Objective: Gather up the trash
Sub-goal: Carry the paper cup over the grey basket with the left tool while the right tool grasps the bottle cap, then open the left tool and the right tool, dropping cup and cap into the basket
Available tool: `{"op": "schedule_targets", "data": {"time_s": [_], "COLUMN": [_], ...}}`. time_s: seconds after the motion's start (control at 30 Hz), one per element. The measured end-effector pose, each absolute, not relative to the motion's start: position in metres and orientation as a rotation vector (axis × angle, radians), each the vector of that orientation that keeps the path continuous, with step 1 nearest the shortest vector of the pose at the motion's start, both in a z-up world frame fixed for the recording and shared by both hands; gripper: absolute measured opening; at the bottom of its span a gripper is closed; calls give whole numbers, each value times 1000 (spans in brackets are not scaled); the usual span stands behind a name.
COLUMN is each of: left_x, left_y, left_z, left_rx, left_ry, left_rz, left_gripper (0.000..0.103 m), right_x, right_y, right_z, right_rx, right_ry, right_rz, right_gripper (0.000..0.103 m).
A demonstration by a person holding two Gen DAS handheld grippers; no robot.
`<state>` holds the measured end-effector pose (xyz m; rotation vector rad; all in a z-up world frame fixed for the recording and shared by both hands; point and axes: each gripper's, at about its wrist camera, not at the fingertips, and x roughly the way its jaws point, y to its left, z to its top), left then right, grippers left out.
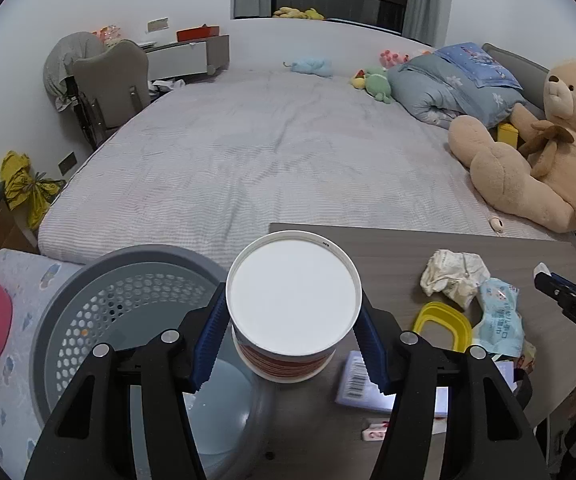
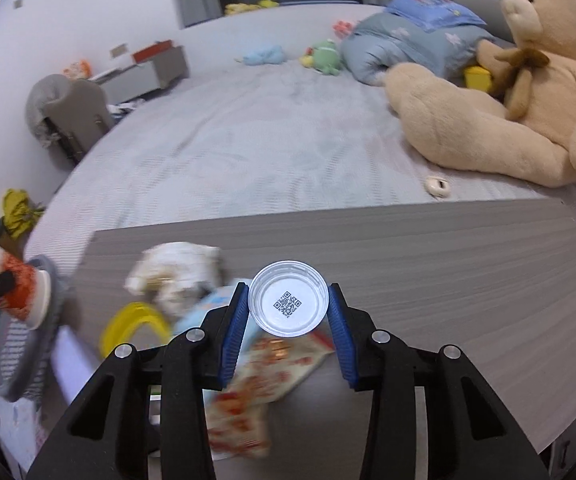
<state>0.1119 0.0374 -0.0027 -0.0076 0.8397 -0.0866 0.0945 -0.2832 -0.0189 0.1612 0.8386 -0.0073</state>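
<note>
The left gripper (image 1: pixel 291 344) has its fingers closed tight on the noodle cup (image 1: pixel 292 300), right beside the grey bin (image 1: pixel 128 304). Slide the cup over the bin's hole first, then let go. The right gripper (image 2: pixel 288 320) pinches a small clear cup (image 2: pixel 288 304) above the desk (image 2: pixel 447 264), waiting its turn.

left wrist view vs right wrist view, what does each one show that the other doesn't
Only the left wrist view shows the white barcoded card on the grey wooden table and the perforated inside of the grey round laundry-style basket.

Only the right wrist view shows the clear round plastic lid with a QR code in the right gripper, and the red printed snack wrapper.

Both show the red-and-white paper cup held by the left gripper, the crumpled white paper, the yellow plastic ring and the tan teddy bear.
</note>
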Motion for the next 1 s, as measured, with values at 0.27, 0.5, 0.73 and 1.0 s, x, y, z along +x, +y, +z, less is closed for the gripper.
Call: {"op": "schedule_targets", "data": {"time_s": [0.27,0.5,0.73,1.0], "left_x": [96,84,81,82], "left_y": [111,170,199,214], "left_z": [-9,-30,-52,-62], "left_rx": [-9,-50,-77,-98], "left_ry": [845,885,933,938], "left_rz": [24,78,73,65], "left_gripper": [58,58,58,58], "right_x": [85,93,100,107], "right_y": [-160,-58,-3,23], "right_z": [13,4,-20,-35], "right_rx": [123,54,12,-34], "right_ry": [803,848,916,942], "right_rz": [286,478,541,551], "right_gripper": [39,40,40,40]}}
